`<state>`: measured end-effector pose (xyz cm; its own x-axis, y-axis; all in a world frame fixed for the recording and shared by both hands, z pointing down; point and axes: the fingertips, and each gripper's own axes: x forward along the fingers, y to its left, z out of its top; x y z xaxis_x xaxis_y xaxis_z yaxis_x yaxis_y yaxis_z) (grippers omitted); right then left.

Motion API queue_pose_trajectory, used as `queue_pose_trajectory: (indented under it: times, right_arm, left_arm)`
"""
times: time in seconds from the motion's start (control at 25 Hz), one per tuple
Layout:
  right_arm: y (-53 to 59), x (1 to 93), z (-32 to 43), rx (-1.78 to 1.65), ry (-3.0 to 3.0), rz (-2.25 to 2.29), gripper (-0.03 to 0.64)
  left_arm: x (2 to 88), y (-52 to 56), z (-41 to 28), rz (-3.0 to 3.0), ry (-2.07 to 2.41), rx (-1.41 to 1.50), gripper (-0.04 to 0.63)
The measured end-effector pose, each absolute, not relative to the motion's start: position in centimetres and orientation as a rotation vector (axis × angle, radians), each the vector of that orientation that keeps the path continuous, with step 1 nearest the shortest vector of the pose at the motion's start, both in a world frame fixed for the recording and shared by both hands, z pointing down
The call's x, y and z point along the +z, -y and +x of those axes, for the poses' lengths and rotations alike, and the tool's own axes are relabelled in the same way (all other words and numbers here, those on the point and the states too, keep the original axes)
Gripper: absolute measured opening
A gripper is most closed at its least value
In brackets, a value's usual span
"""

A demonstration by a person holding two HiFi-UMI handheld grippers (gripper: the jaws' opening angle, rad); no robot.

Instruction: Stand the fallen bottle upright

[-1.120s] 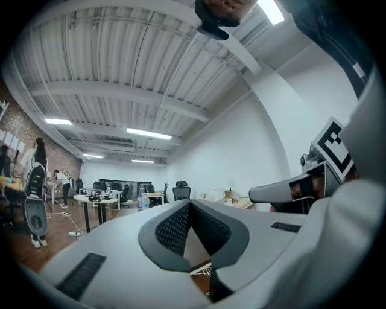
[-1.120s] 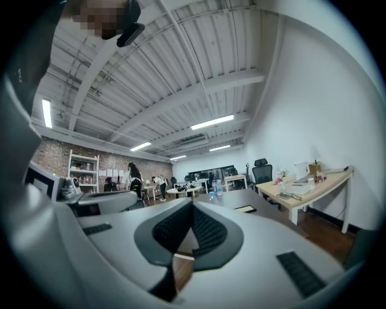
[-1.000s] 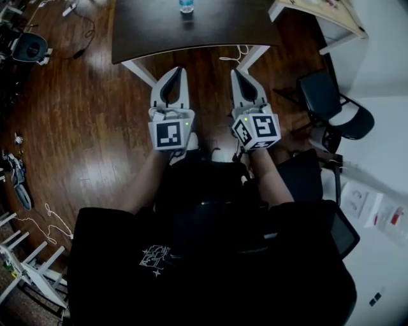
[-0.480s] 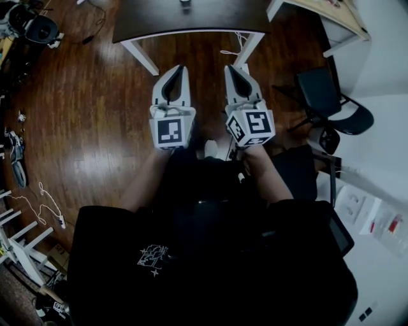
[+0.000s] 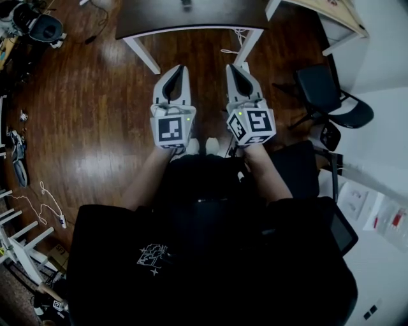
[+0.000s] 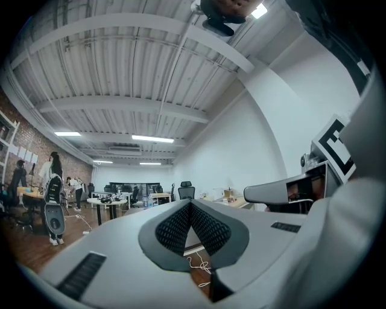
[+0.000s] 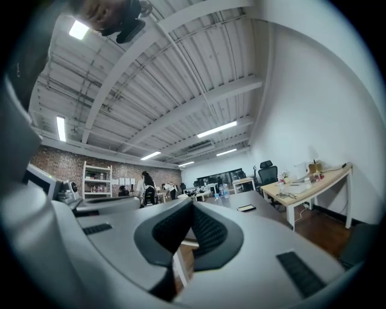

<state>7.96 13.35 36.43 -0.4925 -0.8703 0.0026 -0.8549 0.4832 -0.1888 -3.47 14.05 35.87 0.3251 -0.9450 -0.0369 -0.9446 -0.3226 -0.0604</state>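
Both grippers are level over the wood floor [image 5: 89, 108], short of the dark surface [image 5: 191, 18]. Left gripper [image 5: 181, 67] has its jaws clenched with nothing between them, and so does the right gripper [image 5: 231, 66]. The bottle [image 7: 224, 192] sits on that surface well ahead, apart from both grippers. It is too small to tell whether it stands or lies.

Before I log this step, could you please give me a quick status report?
Left gripper and right gripper shut, empty. Bottle on table ahead, not reached. Nothing in the way.
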Motion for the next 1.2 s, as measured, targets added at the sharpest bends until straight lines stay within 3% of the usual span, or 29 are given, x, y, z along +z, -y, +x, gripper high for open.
queue_pose_trajectory:
  times: [1.2]
  right_arm:
    - [-13.0, 36.1, 4.7, -0.21, -2.668, -1.545, 0.011]
  left_arm:
    - [35.5, -13.3, -4.9, -2.542, -1.72, 0.026, -0.006]
